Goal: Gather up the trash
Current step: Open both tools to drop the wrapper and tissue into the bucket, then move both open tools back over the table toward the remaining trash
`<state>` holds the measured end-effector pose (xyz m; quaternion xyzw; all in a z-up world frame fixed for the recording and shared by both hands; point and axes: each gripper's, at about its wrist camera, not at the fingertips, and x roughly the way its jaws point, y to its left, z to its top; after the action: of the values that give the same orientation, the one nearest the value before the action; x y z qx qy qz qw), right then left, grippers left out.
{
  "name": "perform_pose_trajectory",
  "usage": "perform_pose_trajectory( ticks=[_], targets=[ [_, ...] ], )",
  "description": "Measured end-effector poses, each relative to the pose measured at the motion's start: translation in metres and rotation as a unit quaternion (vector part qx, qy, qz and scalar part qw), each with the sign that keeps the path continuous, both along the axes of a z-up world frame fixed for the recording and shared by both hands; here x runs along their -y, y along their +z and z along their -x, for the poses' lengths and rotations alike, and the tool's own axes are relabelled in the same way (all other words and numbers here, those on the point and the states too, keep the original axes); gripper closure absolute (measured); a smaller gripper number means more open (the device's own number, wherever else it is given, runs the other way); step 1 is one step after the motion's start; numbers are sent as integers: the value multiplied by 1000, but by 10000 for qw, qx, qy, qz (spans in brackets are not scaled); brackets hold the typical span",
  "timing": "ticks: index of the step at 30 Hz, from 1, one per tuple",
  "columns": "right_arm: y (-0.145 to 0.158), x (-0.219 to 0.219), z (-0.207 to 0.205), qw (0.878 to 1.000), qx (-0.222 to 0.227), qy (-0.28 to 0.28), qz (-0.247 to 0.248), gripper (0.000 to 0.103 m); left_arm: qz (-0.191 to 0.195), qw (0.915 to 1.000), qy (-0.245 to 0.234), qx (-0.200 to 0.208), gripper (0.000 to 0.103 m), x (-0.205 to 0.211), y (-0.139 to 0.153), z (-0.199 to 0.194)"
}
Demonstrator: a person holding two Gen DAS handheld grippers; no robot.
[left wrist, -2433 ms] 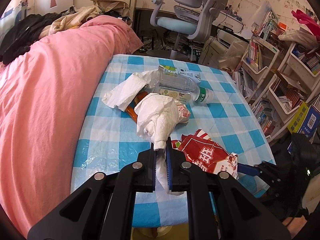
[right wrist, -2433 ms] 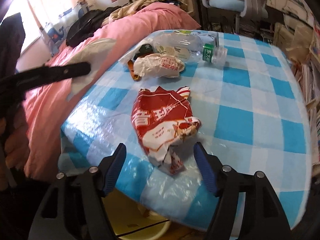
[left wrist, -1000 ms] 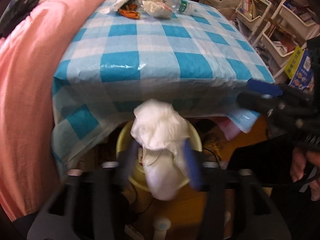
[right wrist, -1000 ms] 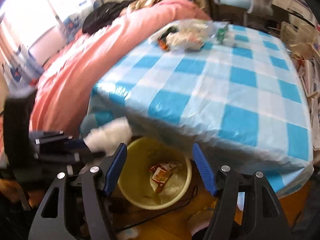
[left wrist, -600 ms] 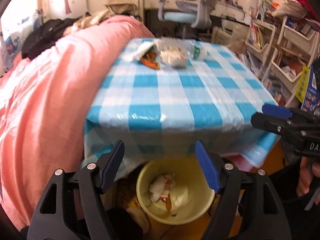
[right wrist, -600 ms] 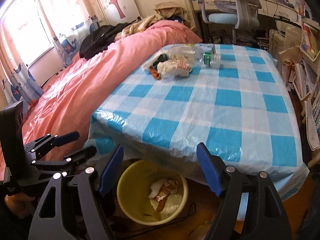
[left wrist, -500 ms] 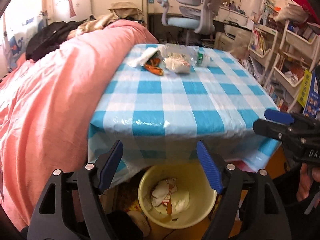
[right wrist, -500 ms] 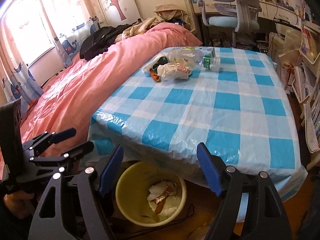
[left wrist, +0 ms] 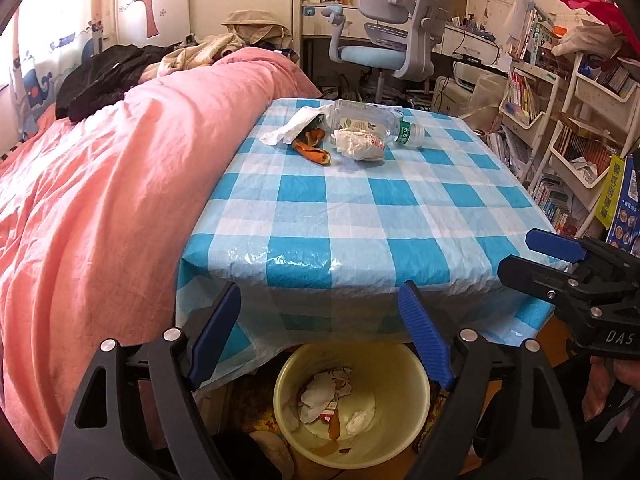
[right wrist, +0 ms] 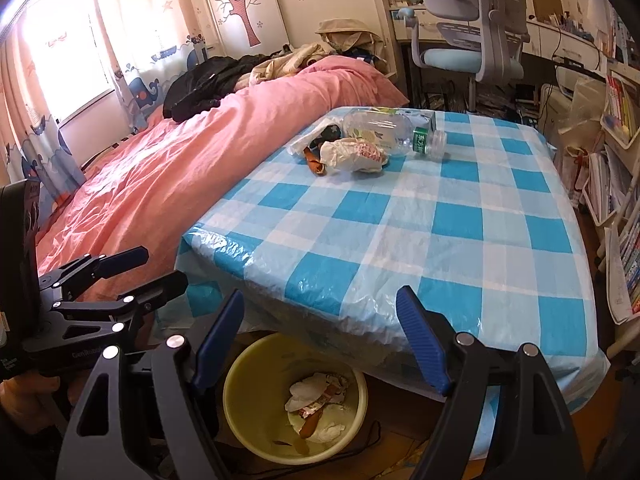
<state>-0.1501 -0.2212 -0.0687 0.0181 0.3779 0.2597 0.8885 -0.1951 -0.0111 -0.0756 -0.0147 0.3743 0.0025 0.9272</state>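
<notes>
A yellow bin (left wrist: pixel 400 400) (right wrist: pixel 248 412) stands on the floor under the near edge of the blue checked table (left wrist: pixel 360 208). Crumpled white tissue (left wrist: pixel 320 392) and a red wrapper lie inside it. My left gripper (left wrist: pixel 320 292) hovers above the bin, its jaws opening with nothing between them. My right gripper (right wrist: pixel 321 296) is open and empty, also over the bin. At the table's far end lie a clear plastic bottle (left wrist: pixel 372 120) (right wrist: pixel 384 128), a crumpled wrapper (left wrist: pixel 358 145) (right wrist: pixel 352 154), a white tissue (left wrist: pixel 292 128) and orange peel (left wrist: pixel 312 150).
A bed with a pink cover (left wrist: pixel 120 184) runs along the table's left side. A grey desk chair (left wrist: pixel 396 40) stands behind the table. Shelves of books (left wrist: pixel 560 140) crowd the right. A hand (left wrist: pixel 604 392) holds the right gripper.
The white tissue that the left gripper held has dropped into the bin and its jaws have opened wide. Both views have tilted up from the bin toward the table's far end.
</notes>
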Motion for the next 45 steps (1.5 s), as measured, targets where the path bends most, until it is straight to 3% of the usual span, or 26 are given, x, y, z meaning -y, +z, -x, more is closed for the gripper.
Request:
perform_pose_trajectory(
  ticks=[9,20,29,37,45],
  targets=[
    [1,-3,1,9999,112,7,70,25,-37,10000,4,10,21,1,1,-1],
    [3,-3,1,9994,270,-105,196,16,-88,9998,150,112,15,1,0,-6],
    [7,-7,9,9974,547,-94,452,14,371,9973,562,292,15,-14,-2,-4],
    [8,-3,10,9962,640,-244,531,11,0,9962,716,487,15,-11,0,-1],
    [8,-2,11,9955,697,-258,595,9,-111,9963,733,446,15,-7,-2,-2]
  ],
)
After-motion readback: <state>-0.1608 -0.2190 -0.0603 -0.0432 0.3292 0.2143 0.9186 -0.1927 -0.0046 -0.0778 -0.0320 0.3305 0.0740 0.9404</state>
